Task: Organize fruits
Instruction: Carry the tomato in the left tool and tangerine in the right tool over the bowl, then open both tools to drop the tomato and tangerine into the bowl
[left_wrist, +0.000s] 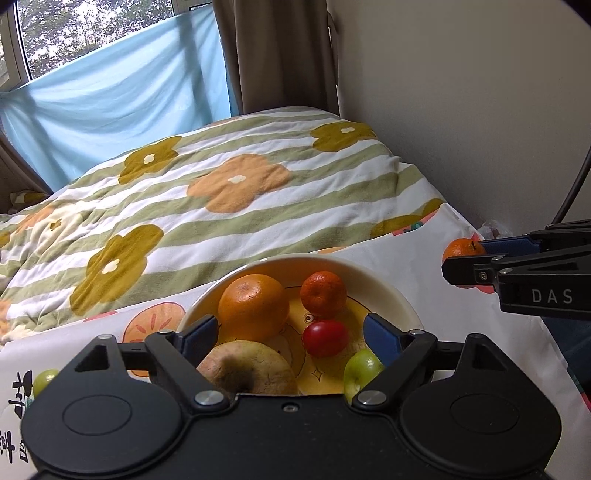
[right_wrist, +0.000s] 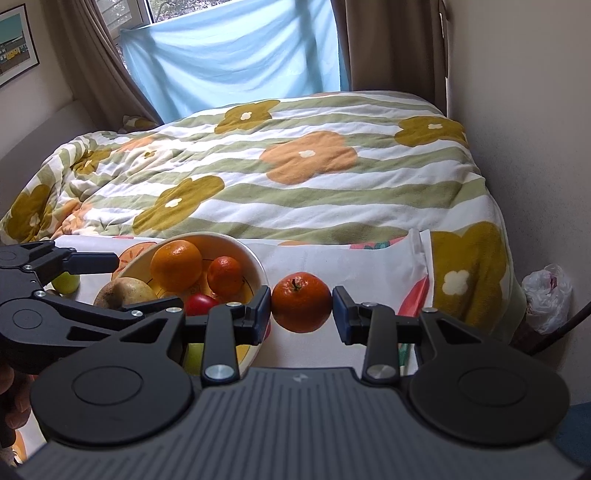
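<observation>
A cream bowl (left_wrist: 388, 284) on the white fruit-print cloth holds a large orange (left_wrist: 253, 307), a small mandarin (left_wrist: 323, 294), a red tomato (left_wrist: 325, 338), a brownish pear (left_wrist: 247, 367) and a green fruit (left_wrist: 362, 371). My left gripper (left_wrist: 291, 332) is open and empty above the bowl's near side. My right gripper (right_wrist: 302, 310) stands right of the bowl (right_wrist: 258, 273), its blue pads on either side of a mandarin (right_wrist: 301, 302) on the cloth. The left pad touches it; a small gap shows at the right pad. Another green fruit (left_wrist: 44, 380) lies left of the bowl.
A bed with a striped flower quilt (left_wrist: 221, 184) fills the space behind the cloth. A wall (left_wrist: 461, 92) runs along the right. A white plastic bag (right_wrist: 546, 295) and a dark cable (right_wrist: 569, 325) lie by the wall. Curtains and a blue sheet hang at the window.
</observation>
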